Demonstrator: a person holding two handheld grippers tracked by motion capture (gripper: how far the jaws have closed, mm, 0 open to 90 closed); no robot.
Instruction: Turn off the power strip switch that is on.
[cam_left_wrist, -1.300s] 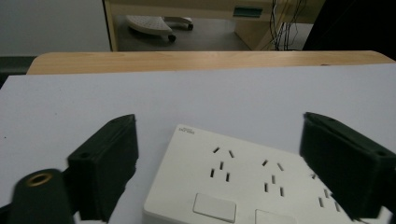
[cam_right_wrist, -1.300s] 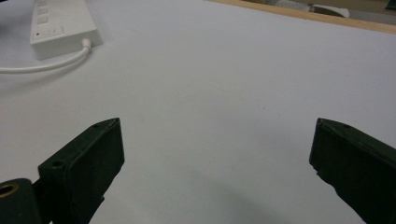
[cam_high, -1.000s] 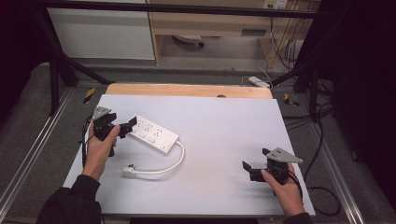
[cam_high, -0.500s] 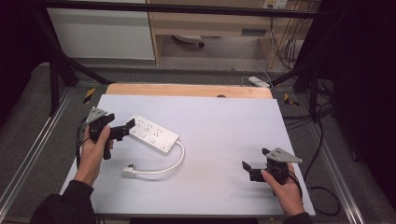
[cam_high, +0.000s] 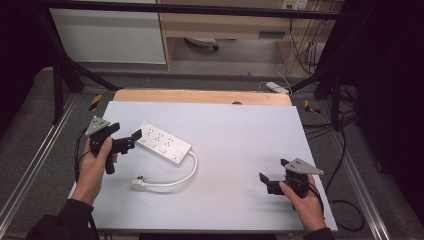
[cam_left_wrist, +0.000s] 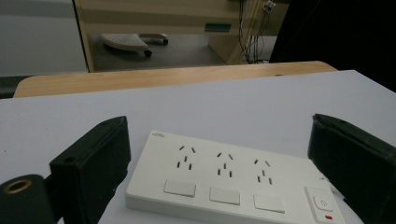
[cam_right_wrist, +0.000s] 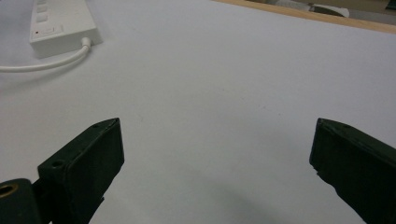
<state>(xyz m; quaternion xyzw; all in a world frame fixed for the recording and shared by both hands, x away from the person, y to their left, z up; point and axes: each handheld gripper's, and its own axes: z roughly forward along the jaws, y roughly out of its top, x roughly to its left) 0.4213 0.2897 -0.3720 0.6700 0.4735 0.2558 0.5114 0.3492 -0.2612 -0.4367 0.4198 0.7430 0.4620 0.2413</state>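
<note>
A white power strip (cam_high: 162, 142) lies flat on the left half of the white table (cam_high: 235, 130). Its white cable (cam_high: 187, 175) curls toward the front and ends in a plug (cam_high: 138, 183). My left gripper (cam_high: 130, 141) is open at the strip's left end, with nothing between its jaws. In the left gripper view the strip (cam_left_wrist: 229, 182), with three sockets and a power button, lies just ahead between the spread jaws of that gripper (cam_left_wrist: 219, 140). My right gripper (cam_high: 272, 170) stands open over bare table at the front right. In the right gripper view that gripper (cam_right_wrist: 217, 140) faces the strip's cable end (cam_right_wrist: 60, 25).
A wooden edge (cam_high: 200, 96) runs along the table's far side. Metal frame rails (cam_high: 30, 165) flank the table on both sides. Behind the table are floor cables (cam_high: 300, 55) and a small white box (cam_high: 276, 87). A black cable (cam_high: 345, 210) trails off the right side.
My left gripper has drawn back a little to the left and toward the front, away from the strip's end. The strip and my right gripper have stayed put.
</note>
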